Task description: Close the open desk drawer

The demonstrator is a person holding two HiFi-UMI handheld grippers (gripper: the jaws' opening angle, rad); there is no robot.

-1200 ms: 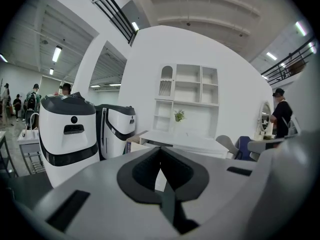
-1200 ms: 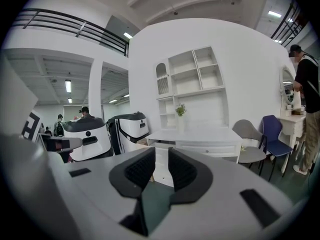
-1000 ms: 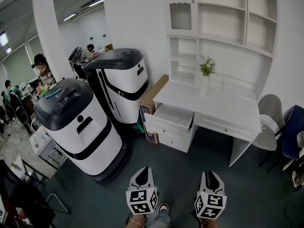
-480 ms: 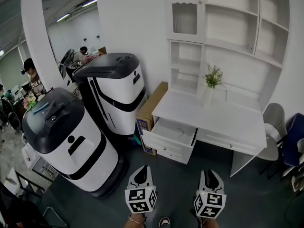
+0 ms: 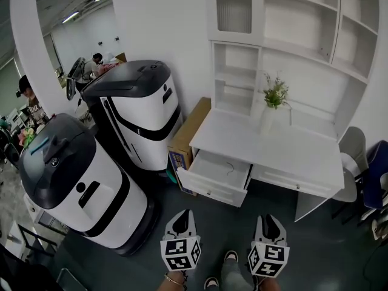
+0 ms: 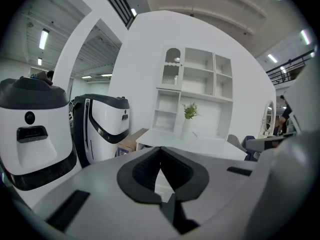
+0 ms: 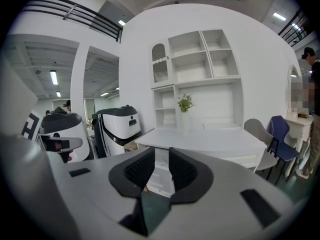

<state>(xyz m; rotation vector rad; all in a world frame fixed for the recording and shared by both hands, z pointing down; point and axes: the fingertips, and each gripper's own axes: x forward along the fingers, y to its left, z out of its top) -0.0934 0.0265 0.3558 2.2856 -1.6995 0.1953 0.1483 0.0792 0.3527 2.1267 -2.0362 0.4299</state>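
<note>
A white desk (image 5: pixel 273 147) stands against the wall, and its upper left drawer (image 5: pixel 213 176) is pulled out and open, with a white inside. Both grippers are held side by side at the bottom of the head view, well short of the desk and pointing at it. My left gripper (image 5: pixel 183 214) is shut, its tips meeting with nothing between them (image 6: pixel 160 149). My right gripper (image 5: pixel 270 220) is open, and its parallel pads frame the open drawer (image 7: pixel 161 170) in the distance. Neither gripper touches anything.
Two large white-and-black service robots (image 5: pixel 138 111) (image 5: pixel 76 190) stand left of the desk. A cardboard box (image 5: pixel 189 131) leans by the drawer. A vase with a plant (image 5: pixel 271 105) sits on the desk, under the shelves. A grey chair (image 5: pixel 351 162) and a blue chair (image 5: pixel 377 173) stand at the right.
The desk and the open drawer have come closer and lower in the head view as I walked toward them. Both grippers keep their places in the view. The drawer stays open.
</note>
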